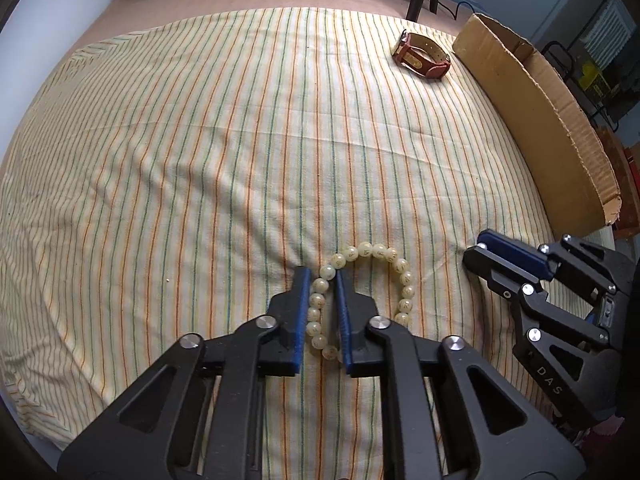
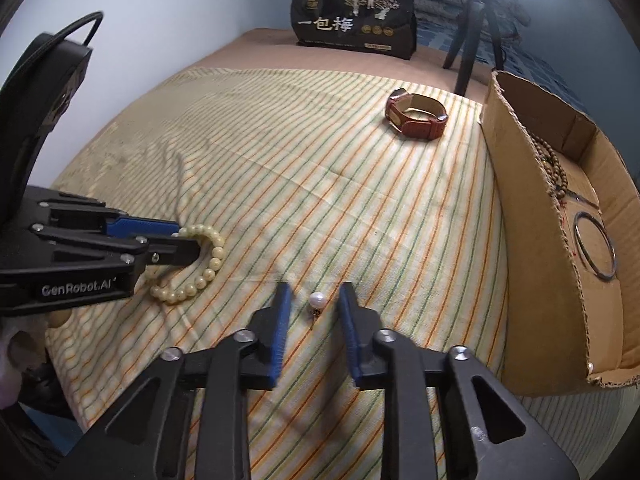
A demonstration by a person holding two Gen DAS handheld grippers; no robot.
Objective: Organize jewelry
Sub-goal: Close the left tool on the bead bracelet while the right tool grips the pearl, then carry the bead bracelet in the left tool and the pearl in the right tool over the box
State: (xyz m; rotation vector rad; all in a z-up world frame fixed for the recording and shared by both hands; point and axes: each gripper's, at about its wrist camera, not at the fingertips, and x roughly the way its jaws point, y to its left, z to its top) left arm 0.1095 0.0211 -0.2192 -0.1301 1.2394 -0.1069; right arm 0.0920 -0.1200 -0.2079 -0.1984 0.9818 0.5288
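The left tongs are pressing down onto the striped cloth and closing about one side of the bead bracelet; the pads are bracketing the strand closely and appear to be touching the beads, so the inspector is judging them clenched on the bracelet, which is lying flat and not yet lifted. The right tongs are straddling a pearl earring on the cloth, near the bracelet; a visible gap is showing on either side of the pearl, so these tongs are not yet gripping it and are standing released. A brown watch is sitting untouched farther back, just beside the cardboard box. The box is standing at the right edge of the cloth and is already holding a string of dark beads and a metal bangle. The step in hand appears to be a paired pick-up of bracelet and earring for transfer to the box. The next move is calling for the right tongs to finish closing squarely on the small round pearl, which is likely to roll or squirt aside, and for the left tongs to be lifting straight so the bracelet is hanging free before travelling over the box wall.
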